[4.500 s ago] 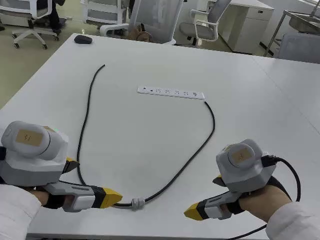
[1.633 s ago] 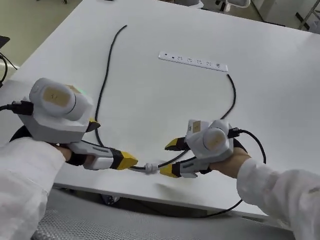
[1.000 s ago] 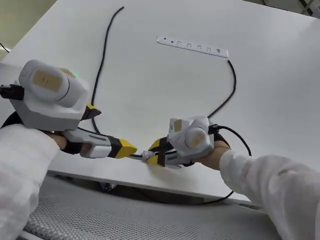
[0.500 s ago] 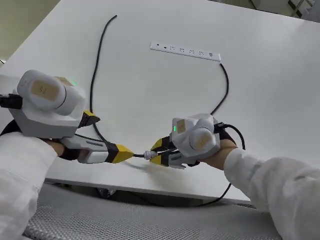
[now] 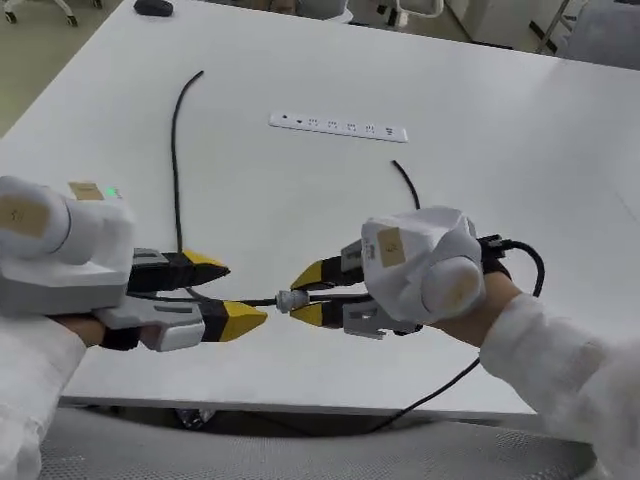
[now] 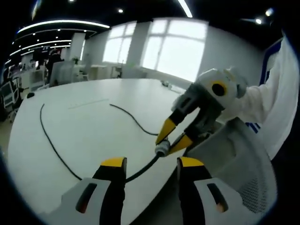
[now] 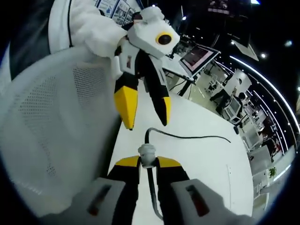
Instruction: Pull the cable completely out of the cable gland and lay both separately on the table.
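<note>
Right hand-held gripper [image 5: 306, 297] tight on cable gland [image 5: 288, 300] near table [image 5: 330, 385] edge; left hand-held gripper [image 5: 241, 293] agape.

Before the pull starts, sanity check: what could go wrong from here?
Left gripper is open around the thin black cable, not clamped: a pull may just drag cable and gland together. Right gripper pinches the small grey cable gland at its jaw tips, near the white table's front edge; a slip could drop it off.
</note>
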`<act>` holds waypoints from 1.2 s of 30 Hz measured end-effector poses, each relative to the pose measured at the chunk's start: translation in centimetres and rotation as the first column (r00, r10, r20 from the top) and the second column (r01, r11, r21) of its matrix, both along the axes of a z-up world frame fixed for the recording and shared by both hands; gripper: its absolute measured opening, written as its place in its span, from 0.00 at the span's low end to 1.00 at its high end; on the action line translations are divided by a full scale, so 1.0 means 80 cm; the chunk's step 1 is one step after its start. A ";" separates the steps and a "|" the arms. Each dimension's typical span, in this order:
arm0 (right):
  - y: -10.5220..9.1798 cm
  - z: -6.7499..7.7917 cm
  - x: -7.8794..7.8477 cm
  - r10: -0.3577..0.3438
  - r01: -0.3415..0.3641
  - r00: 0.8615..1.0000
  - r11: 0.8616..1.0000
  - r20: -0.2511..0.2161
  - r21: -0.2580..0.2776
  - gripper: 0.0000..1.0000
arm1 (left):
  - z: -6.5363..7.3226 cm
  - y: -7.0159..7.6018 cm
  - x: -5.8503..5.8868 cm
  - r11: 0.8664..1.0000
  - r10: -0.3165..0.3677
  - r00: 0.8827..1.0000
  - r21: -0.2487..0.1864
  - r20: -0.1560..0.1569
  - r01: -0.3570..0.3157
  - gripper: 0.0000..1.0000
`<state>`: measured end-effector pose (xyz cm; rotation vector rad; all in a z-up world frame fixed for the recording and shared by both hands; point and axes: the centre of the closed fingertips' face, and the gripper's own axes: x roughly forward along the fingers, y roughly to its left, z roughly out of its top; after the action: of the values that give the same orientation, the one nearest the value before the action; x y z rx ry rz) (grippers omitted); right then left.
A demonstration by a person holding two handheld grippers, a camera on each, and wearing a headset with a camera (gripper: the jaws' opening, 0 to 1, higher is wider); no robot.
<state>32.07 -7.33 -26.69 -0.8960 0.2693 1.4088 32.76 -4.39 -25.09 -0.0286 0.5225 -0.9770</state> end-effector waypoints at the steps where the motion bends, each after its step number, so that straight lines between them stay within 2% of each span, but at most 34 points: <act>1: 0.001 0.004 -0.002 0.005 -0.005 1.000 1.000 0.007 0.003 0.12 | 0.002 -0.001 -0.001 1.000 -0.002 1.000 -0.020 -0.013 0.002 0.45; 2: 0.001 0.008 -0.005 0.017 -0.018 1.000 1.000 0.019 0.005 0.12 | 0.005 -0.004 -0.002 0.999 -0.003 1.000 -0.047 -0.027 0.002 0.45; 3: 0.000 0.011 -0.007 0.022 -0.023 0.999 1.000 0.028 0.009 0.12 | 0.008 -0.004 -0.002 0.998 -0.004 1.000 -0.058 -0.023 0.003 0.44; 7: -0.001 0.028 -0.015 0.025 -0.027 0.999 0.999 0.039 0.039 0.12 | 0.026 -0.014 -0.005 0.992 -0.037 0.999 -0.117 0.016 0.038 0.42; 8: -0.001 0.031 -0.017 0.031 -0.032 0.998 0.999 0.047 0.039 0.12 | 0.029 -0.016 -0.007 0.990 -0.045 0.999 -0.131 0.018 0.047 0.41; 11: -0.001 0.041 -0.022 0.033 -0.037 0.997 0.998 0.063 0.055 0.12 | 0.031 -0.024 -0.019 0.983 -0.090 0.996 -0.163 -0.023 0.085 0.31; 14: 0.000 0.049 -0.024 0.037 -0.042 0.997 0.997 0.075 0.071 0.12 | 0.032 -0.028 -0.023 0.980 -0.115 0.993 -0.167 -0.024 0.109 0.26; 17: 0.004 0.057 -0.030 0.056 -0.064 0.995 0.994 0.085 0.092 0.12 | 0.043 -0.035 -0.029 0.966 -0.141 0.990 -0.221 -0.018 0.134 0.27; 18: 0.005 0.060 -0.031 0.059 -0.068 0.994 0.993 0.094 0.097 0.12 | 0.043 -0.036 -0.030 0.964 -0.146 0.989 -0.227 -0.029 0.136 0.26; 20: 0.008 0.063 -0.032 0.069 -0.079 0.992 0.992 0.102 0.101 0.12 | 0.044 -0.034 -0.030 0.963 -0.145 0.989 -0.232 -0.030 0.135 0.21; 21: 0.008 0.065 -0.031 0.069 -0.080 0.992 0.992 0.108 0.102 0.12 | 0.047 -0.034 -0.032 0.958 -0.150 0.988 -0.251 -0.034 0.137 0.20; 26: 0.009 0.070 -0.030 0.080 -0.093 0.990 0.989 0.117 0.114 0.12 | 0.054 -0.035 -0.033 0.953 -0.155 0.988 -0.264 -0.017 0.145 0.17; 28: 0.009 0.073 -0.032 0.081 -0.095 0.991 0.987 0.110 0.129 0.12 | 0.058 -0.035 -0.032 0.945 -0.156 0.987 -0.294 -0.030 0.141 0.17; 31: 0.010 0.076 -0.033 0.088 -0.104 0.989 0.985 0.119 0.135 0.12 | 0.060 -0.036 -0.033 0.943 -0.162 0.986 -0.297 -0.026 0.147 0.17; 35: 0.010 0.083 -0.035 0.097 -0.114 0.989 0.981 0.112 0.156 0.12 | 0.069 -0.036 -0.037 0.946 -0.185 0.981 -0.261 0.054 0.193 0.16; 36: 0.011 0.086 -0.036 0.093 -0.107 0.992 0.976 0.080 0.192 0.12 | 0.070 -0.035 -0.038 0.945 -0.182 0.983 -0.271 0.036 0.185 0.16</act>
<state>29.17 -6.44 -19.79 -0.8037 0.0307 1.4650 29.72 -7.23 -19.51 -0.2265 0.3813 -1.2267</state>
